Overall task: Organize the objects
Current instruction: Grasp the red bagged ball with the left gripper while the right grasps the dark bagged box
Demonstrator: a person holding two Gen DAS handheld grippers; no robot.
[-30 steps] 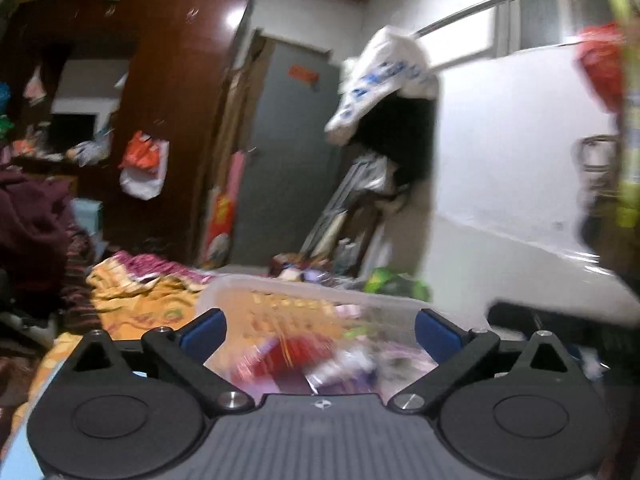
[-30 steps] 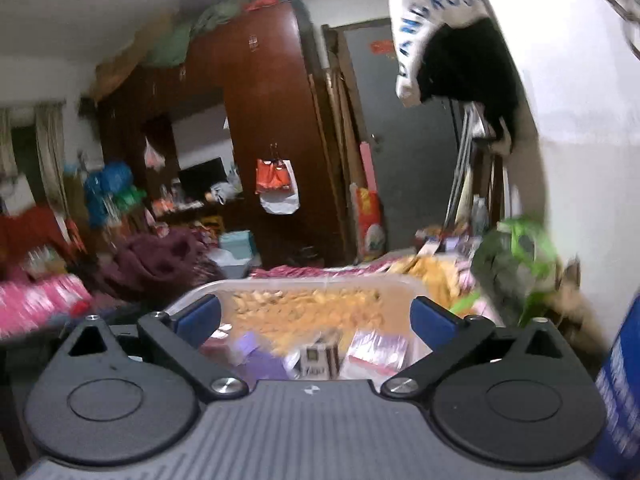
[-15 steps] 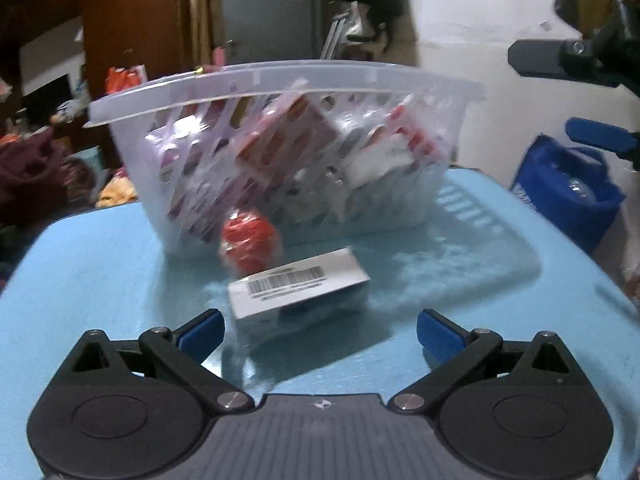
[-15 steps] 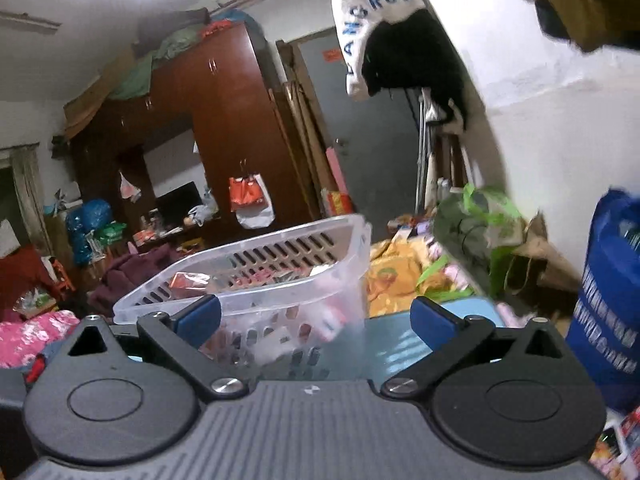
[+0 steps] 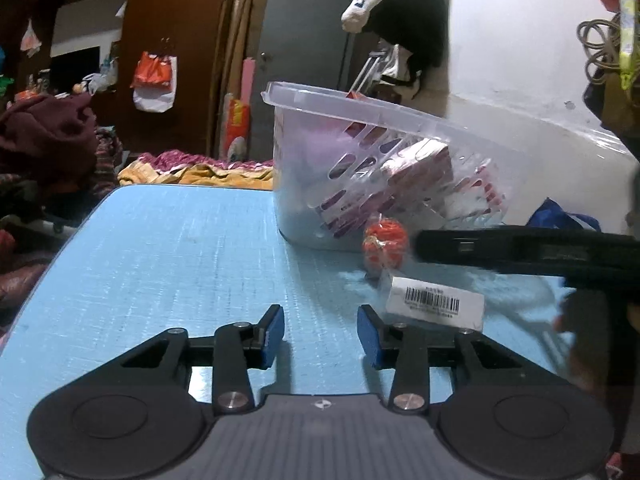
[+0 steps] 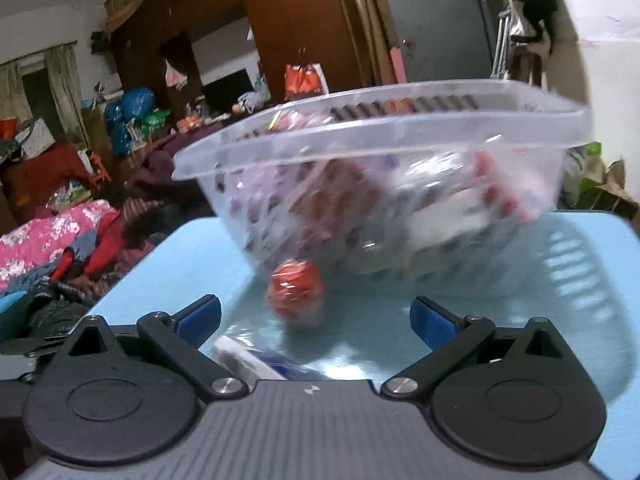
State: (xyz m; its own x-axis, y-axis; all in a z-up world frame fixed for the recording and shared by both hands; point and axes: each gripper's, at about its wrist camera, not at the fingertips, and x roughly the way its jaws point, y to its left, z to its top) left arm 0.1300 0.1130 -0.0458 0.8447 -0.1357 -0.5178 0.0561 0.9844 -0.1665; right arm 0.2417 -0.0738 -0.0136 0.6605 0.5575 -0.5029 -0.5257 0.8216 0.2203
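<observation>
Left claw [image 5: 320, 334] narrowed (empty), basket [image 5: 384, 168] shifted right

Blue table [image 5: 168, 248]; on it: clear basket [image 5: 384, 120]; red ball [image 6: 296, 292]; barcoded box [image 5: 436, 306]

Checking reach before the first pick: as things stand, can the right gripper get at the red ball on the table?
Probably yes. The right gripper is open, and the red ball lies just ahead between its fingers on the blue table, outside the clear basket. Only the basket wall close behind crowds it.

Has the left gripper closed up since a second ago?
Yes. The left gripper has just been closing: its blue pads, earlier wide apart, now stand close together above the blue table, nothing between them.
</observation>
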